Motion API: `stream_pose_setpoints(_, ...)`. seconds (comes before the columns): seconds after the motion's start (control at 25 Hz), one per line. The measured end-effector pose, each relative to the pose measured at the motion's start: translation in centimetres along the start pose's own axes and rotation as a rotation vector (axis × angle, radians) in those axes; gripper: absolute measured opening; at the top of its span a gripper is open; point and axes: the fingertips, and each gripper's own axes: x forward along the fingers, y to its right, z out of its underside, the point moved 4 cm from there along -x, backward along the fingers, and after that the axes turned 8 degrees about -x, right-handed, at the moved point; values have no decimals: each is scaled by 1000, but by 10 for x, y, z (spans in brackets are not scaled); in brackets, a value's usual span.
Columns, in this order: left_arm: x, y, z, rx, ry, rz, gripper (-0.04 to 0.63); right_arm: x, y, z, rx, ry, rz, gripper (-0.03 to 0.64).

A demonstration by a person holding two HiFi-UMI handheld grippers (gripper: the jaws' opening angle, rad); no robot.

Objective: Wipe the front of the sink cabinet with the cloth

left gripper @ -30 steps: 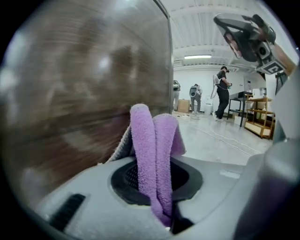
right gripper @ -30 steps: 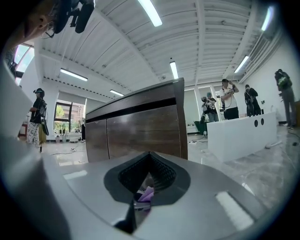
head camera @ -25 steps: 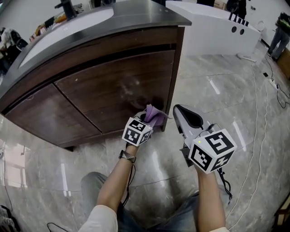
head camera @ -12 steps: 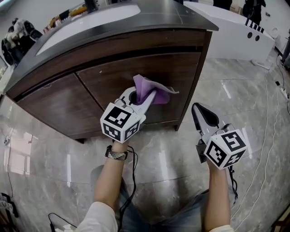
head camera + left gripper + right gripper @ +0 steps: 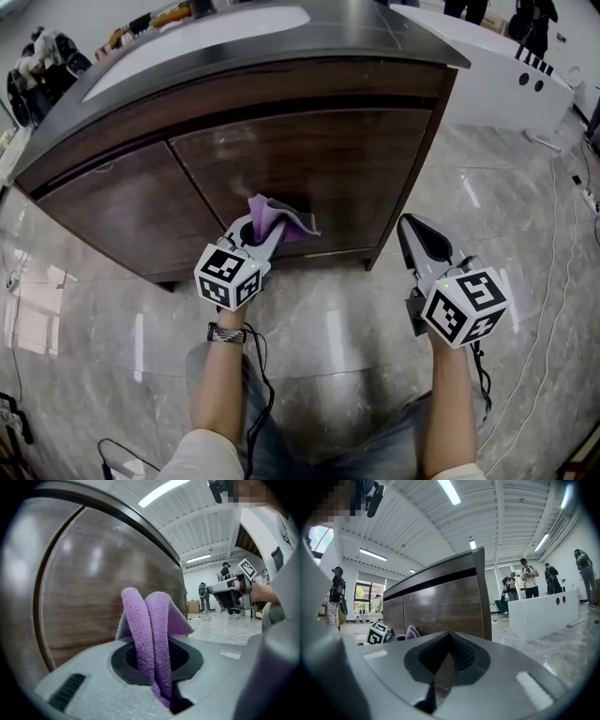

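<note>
At our nine o'clock, our left gripper (image 5: 261, 232) pinches the purple cloth (image 5: 278, 216), and a doubled fold stands up out of its jaws. The cloth sits at twelve o'clock from that gripper, low on the right door of the sink cabinet (image 5: 309, 150); we cannot tell whether it touches the wood. At our three o'clock, our right gripper (image 5: 415, 234) hangs over the marble floor (image 5: 525, 234), near the cabinet's right corner but apart from it, its jaws pressed together on nothing.
</note>
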Motion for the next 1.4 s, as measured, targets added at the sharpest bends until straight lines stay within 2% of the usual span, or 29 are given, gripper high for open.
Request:
stream_pose_setpoints(0.28,34,9,75,-86,-141,7,52,-9,-1,-6,3,16,-2,5)
stream_pose_setpoints(0.36,48,16,88,-105,-158,11,51,-11,-1,-7,4,25,-5,5)
stream_pose_setpoints(0.48,60,26,91,-122,-153,11,51,-14,2,-7,21,29,-8,6)
stream_pose_setpoints(0.64,76,43,80,-82,-181,41,51,-19,7,-10,28,33,-2,5)
stream_pose_setpoints(0.84,80,56,48,-54,-133,85,51,-19,7,-9,33,34,-3,6)
stream_pose_setpoints(1.08,64,66,-37,41,5,138,51,-12,4,-1,34,12,-13,6)
stream_pose_setpoints(1.4,-3,29,-115,115,137,65,51,13,-16,11,10,-30,-47,6)
